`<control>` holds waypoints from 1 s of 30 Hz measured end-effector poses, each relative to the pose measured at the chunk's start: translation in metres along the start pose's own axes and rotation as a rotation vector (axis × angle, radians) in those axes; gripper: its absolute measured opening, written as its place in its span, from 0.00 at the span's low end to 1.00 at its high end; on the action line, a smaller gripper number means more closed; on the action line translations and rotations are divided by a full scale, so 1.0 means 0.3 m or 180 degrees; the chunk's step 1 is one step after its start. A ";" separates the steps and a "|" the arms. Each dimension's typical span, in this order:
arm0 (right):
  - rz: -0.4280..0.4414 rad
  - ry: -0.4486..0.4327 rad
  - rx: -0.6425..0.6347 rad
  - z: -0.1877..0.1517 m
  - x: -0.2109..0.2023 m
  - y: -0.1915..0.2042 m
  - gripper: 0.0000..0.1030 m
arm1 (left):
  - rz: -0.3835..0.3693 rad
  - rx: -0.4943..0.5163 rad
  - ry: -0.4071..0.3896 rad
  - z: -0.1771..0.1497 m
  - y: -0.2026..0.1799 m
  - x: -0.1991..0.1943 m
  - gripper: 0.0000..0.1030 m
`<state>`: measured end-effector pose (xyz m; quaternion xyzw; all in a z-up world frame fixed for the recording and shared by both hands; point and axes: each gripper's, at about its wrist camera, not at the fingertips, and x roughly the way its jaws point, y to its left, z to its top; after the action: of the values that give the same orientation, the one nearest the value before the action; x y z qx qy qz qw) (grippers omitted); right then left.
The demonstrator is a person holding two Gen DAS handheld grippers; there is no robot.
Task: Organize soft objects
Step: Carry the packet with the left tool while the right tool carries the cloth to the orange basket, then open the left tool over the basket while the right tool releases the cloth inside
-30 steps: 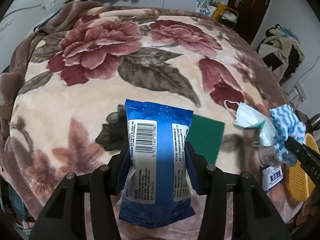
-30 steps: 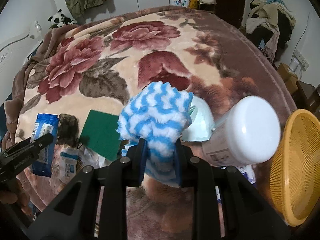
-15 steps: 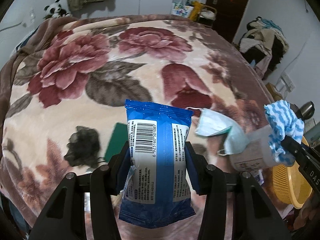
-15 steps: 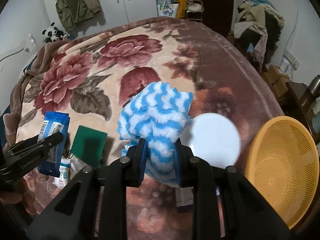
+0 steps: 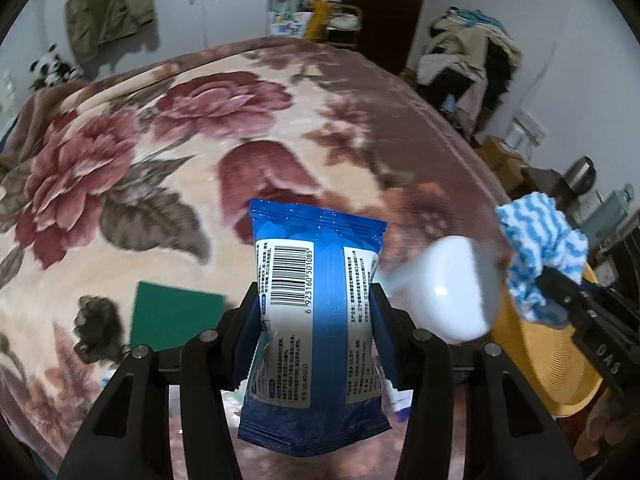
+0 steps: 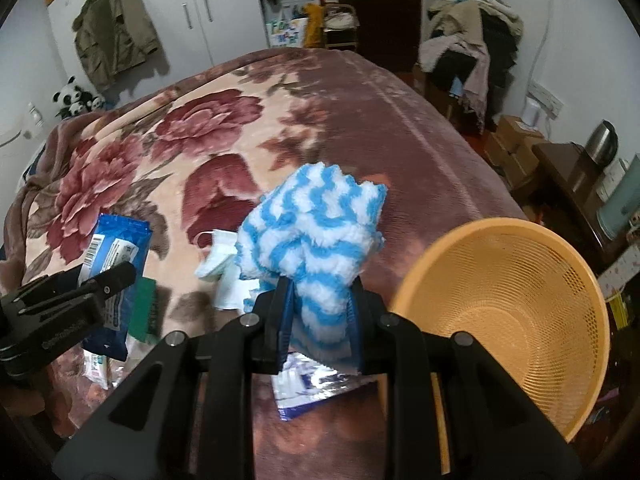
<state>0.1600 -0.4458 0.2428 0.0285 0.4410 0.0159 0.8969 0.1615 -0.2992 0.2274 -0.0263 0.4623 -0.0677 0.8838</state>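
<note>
My left gripper (image 5: pixel 318 316) is shut on a blue wet-wipes pack (image 5: pixel 316 300) and holds it upright above the bed; it also shows in the right wrist view (image 6: pixel 114 264). My right gripper (image 6: pixel 320 308) is shut on a blue-and-white fluffy cloth (image 6: pixel 312 236), which also shows in the left wrist view (image 5: pixel 538 256). An orange mesh basket (image 6: pixel 516 316) stands just right of the cloth, at the bed's right edge. A face mask (image 6: pixel 218 256) lies on the floral blanket (image 6: pixel 168 148).
A green scouring pad (image 5: pixel 172 316) and a white-lidded container (image 5: pixel 444 288) lie on the bed. A small blue-white packet (image 6: pixel 312 388) lies under my right gripper. Furniture, boxes and a kettle (image 6: pixel 602 142) stand to the right of the bed.
Both grippers have moved right with their loads. The orange basket has come closer in the right wrist view, and the cloth is now beside its rim.
</note>
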 end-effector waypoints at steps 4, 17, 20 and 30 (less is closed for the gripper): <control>-0.0076 0.0001 0.0099 -0.011 -0.011 -0.082 0.24 | -0.0119 0.0168 -0.0011 0.013 -0.129 -0.002 0.50; -0.0398 0.0050 0.0448 -0.076 -0.052 -0.361 0.26 | -0.0576 0.0610 0.0049 0.014 -0.500 0.000 0.51; -0.0457 0.0071 0.0544 -0.100 -0.064 -0.419 0.26 | -0.0697 0.0711 0.0096 -0.005 -0.581 0.009 0.51; -0.0586 0.0069 0.0886 -0.159 -0.112 -0.581 0.33 | -0.1016 0.0941 0.0327 -0.060 -0.755 0.051 0.62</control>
<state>0.1021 -0.6198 0.2290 0.1117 0.4494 -0.1273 0.8771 0.1338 -0.5252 0.2292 0.0342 0.4816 -0.2751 0.8314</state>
